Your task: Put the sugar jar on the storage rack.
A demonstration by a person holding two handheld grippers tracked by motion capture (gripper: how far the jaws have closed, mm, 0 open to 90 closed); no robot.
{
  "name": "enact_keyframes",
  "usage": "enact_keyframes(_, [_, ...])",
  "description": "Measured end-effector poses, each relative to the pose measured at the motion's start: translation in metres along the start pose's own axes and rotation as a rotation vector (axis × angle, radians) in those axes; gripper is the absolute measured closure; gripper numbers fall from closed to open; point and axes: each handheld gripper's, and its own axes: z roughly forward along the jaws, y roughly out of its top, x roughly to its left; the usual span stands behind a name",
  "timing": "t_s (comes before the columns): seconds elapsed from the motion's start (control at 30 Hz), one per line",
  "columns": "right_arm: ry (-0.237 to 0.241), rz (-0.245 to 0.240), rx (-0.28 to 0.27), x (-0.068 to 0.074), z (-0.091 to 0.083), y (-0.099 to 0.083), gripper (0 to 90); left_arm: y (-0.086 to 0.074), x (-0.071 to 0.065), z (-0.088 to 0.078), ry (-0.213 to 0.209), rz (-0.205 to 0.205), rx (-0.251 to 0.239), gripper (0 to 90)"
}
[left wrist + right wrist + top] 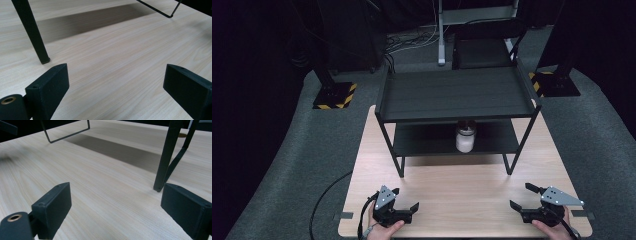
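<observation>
Left claw (404, 199) sits down at about 7 o'clock on the desk (462, 195), jaws spread wide with nothing between them, just bare wood grain showing in the gap in the left gripper view. Right claw (524, 196) is over at roughly 5 o'clock, same deal, jaws wide apart and empty, pointing in toward the middle. Each one's held by a hand coming in from the near edge, left hand (384, 231) and right hand (552, 229). A black cable (324, 197) trails off the left one over the desk's edge. Further in, dead centre, there's a black two-tier metal shelf rack (457, 95) standing on the desk, well apart from both claws. On its lower shelf, toward 12 o'clock, sits a small white jar (465, 138) with a dark top, upright. Beyond the desk there's grey carpet (602, 130) and a couple of stand bases with yellow-black hazard stripes (334, 96).
</observation>
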Motion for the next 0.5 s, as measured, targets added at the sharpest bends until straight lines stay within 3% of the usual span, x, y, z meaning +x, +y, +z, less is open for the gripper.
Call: enact_keyframes(0.5, [0.000,0.000,0.000,0.0000,-0.0002,0.0000,8.8,0.0004,0.0006,0.0004,-0.003,0.001,0.002,6.4])
